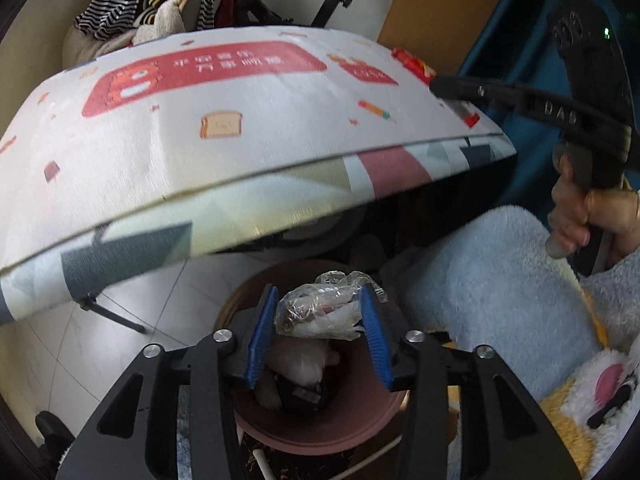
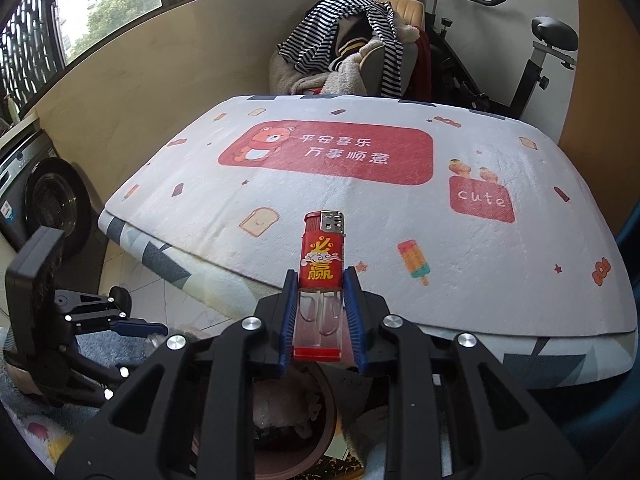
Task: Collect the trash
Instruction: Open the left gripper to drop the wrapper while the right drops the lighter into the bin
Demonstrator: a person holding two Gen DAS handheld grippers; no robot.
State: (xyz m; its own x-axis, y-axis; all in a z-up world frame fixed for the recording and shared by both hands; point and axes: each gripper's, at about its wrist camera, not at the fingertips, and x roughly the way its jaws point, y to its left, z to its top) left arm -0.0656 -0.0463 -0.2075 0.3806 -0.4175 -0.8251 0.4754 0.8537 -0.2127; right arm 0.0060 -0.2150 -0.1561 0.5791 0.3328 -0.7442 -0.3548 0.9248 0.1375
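Our left gripper point(image 1: 320, 324) has its blue-padded fingers point(image 1: 262, 332) pinching a crumpled clear plastic wrapper point(image 1: 324, 310), one pad on each side of it. Directly beneath those fingers sits a round brown waste bin point(image 1: 320, 428) with whitish scraps and something dark already lying inside. Above and ahead of the fingers the white tabletop with red cartoon prints point(image 1: 240, 120) overhangs, its edge close over the bin. To the right of the fingers lies a fluffy pale blue blanket point(image 1: 488, 272), and further right a yellow and white plush toy point(image 1: 600, 392).

Our right gripper point(image 2: 320, 300) has its fingers pressed against the clear lower body of a red plastic lighter with gold characters point(image 2: 322, 264), which stands upright between them with its metal cap pointing forward over the near edge of the tabletop. Below these fingers the same bin shows, partly hidden by the gripper body. To their left the other gripper hangs low beside the tabletop edge.

Beyond the tabletop, well ahead of the fingers, stand a chair heaped with striped clothing point(image 2: 352, 40) and a black exercise bike point(image 2: 520, 60); a washing machine point(image 2: 44, 200) sits far left.
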